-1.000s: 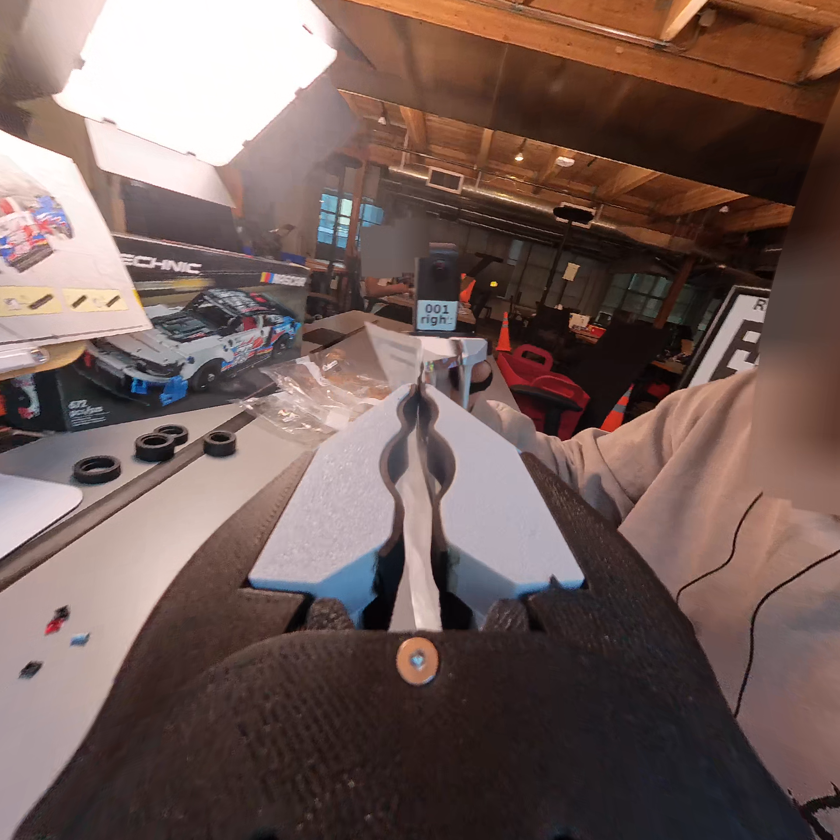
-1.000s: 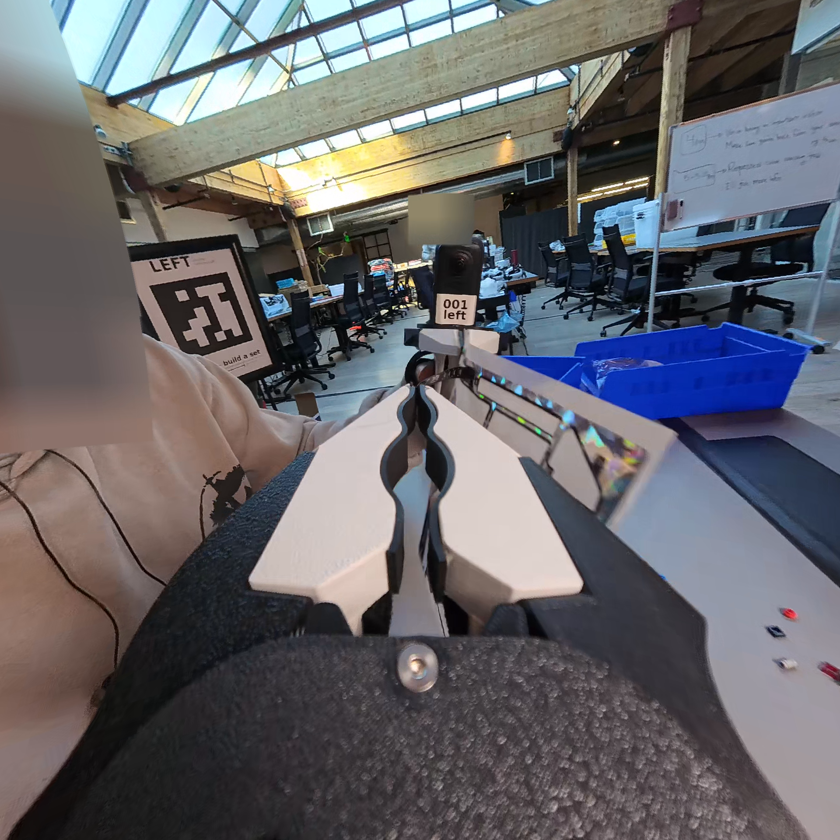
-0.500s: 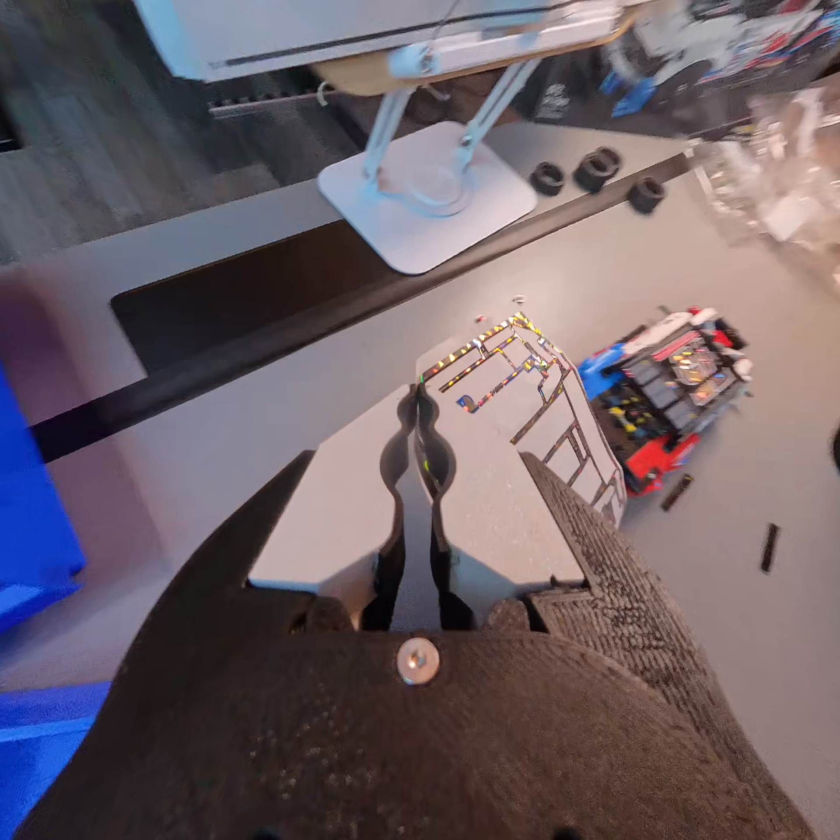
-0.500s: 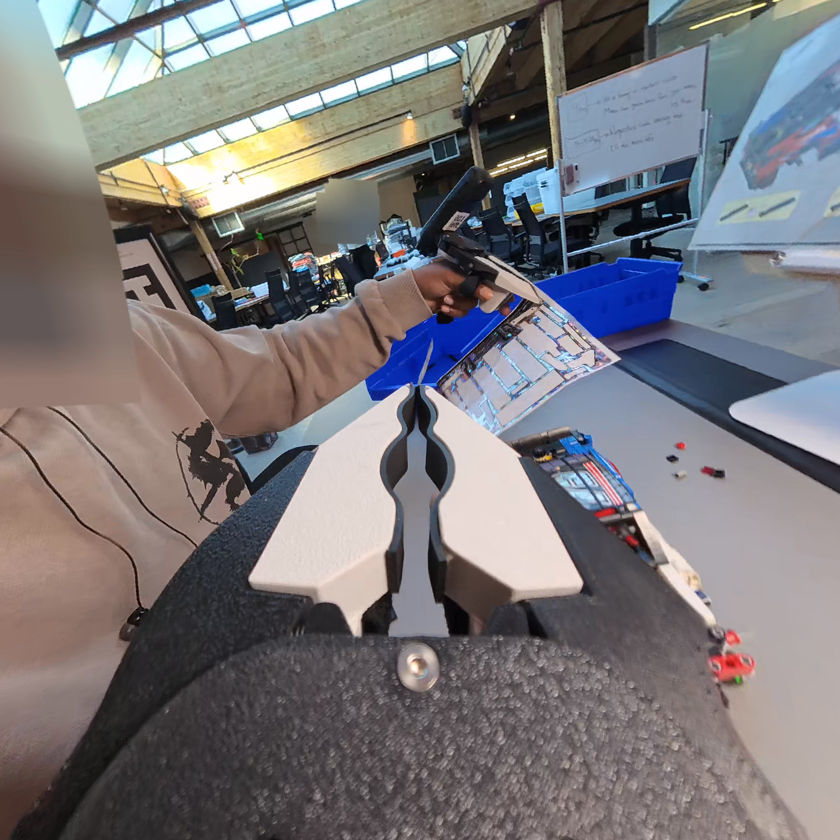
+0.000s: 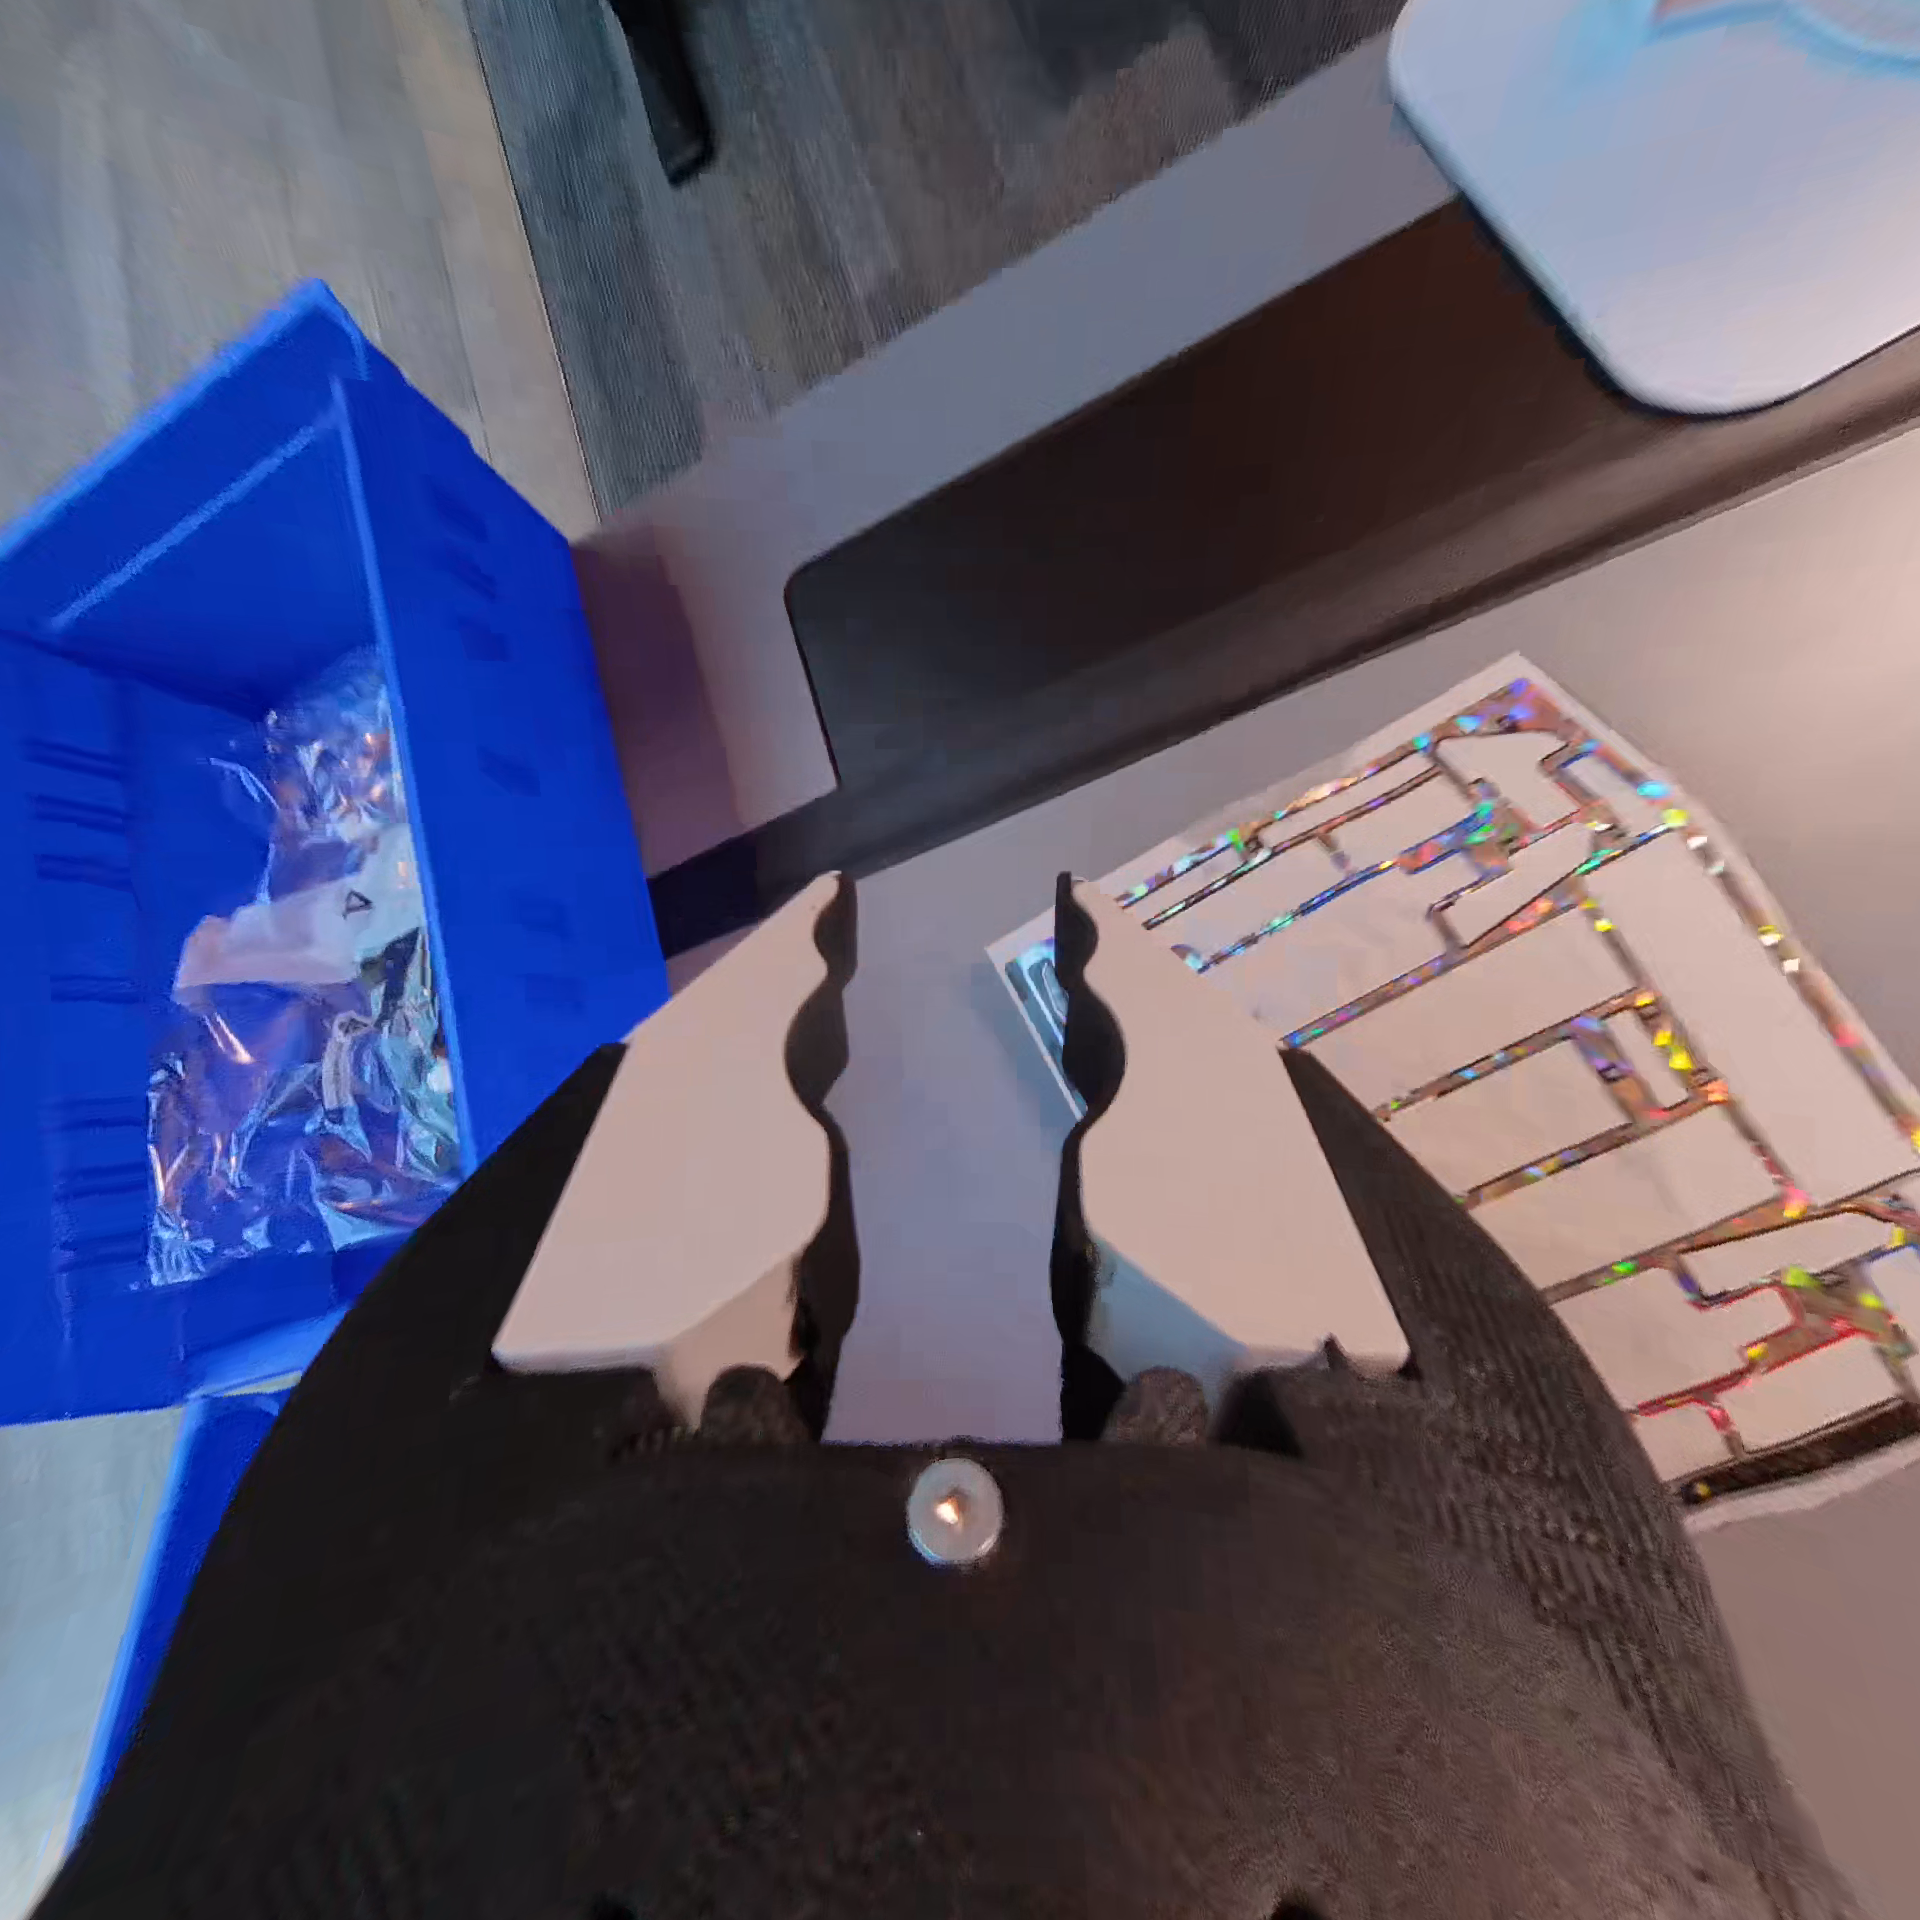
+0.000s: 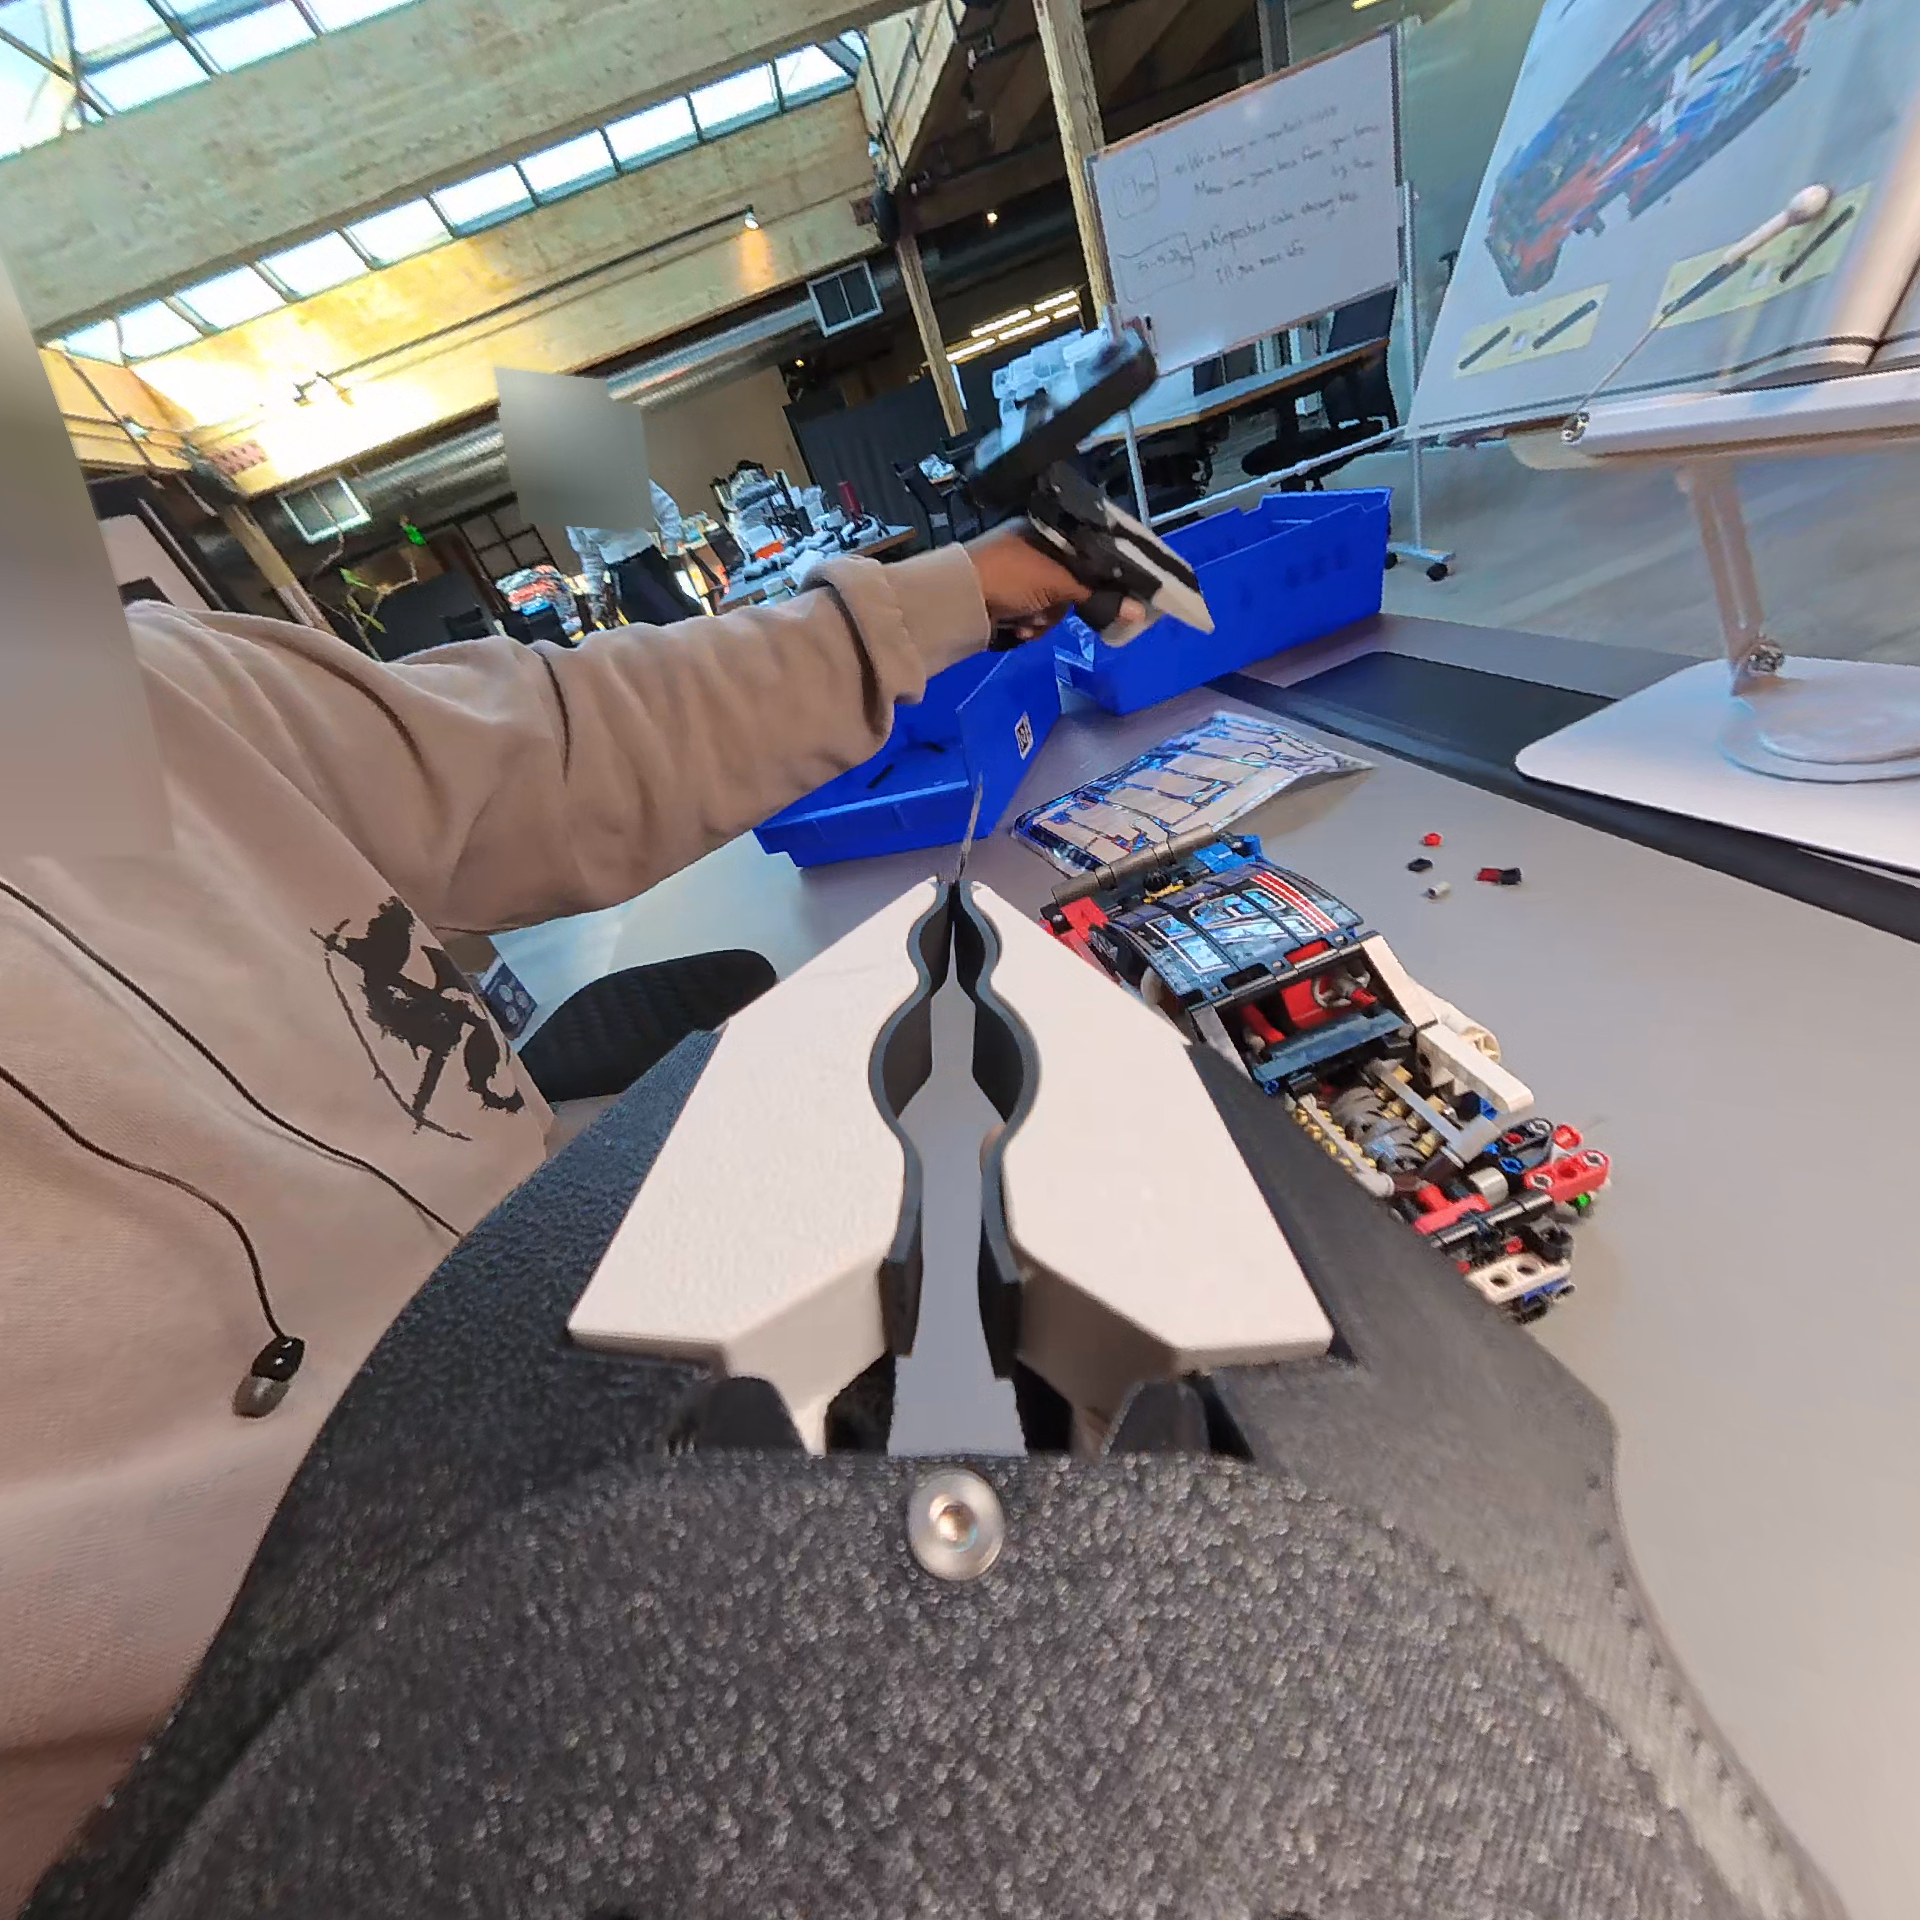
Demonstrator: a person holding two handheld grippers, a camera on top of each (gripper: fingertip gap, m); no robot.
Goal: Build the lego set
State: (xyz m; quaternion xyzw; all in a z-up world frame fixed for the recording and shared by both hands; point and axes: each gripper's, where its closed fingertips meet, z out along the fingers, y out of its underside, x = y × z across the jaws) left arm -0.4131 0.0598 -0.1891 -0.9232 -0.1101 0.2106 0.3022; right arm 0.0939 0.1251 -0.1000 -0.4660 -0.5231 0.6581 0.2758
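Note:
In the left wrist view my left gripper [image 5: 951, 894] is open and empty, above the grey table. The holographic sticker sheet [image 5: 1507, 1039] lies flat on the table just right of its fingers. In the right wrist view my right gripper [image 6: 956, 883] is shut on a thin sticker [image 6: 971, 831] that stands up edge-on from its tips. The partly built lego car [image 6: 1299, 1039] lies on the table to its right. The sticker sheet [image 6: 1174, 790] lies beyond the car. The left gripper [image 6: 1164, 613] shows farther off, held in a hand above the blue bins.
A blue bin [image 5: 260, 831] with crumpled plastic bags sits left of the left gripper. Two blue bins [image 6: 1247, 592] stand at the table's far side. A white stand [image 6: 1766, 748] holds the instruction booklet [image 6: 1662, 208]. Small loose pieces [image 6: 1455, 873] lie near the car. A dark strip [image 5: 1247, 520] crosses the table.
My left gripper swung down to the table, opened and let go of the sticker sheet, which now lies flat. My right gripper kept the sticker and turned toward the car.

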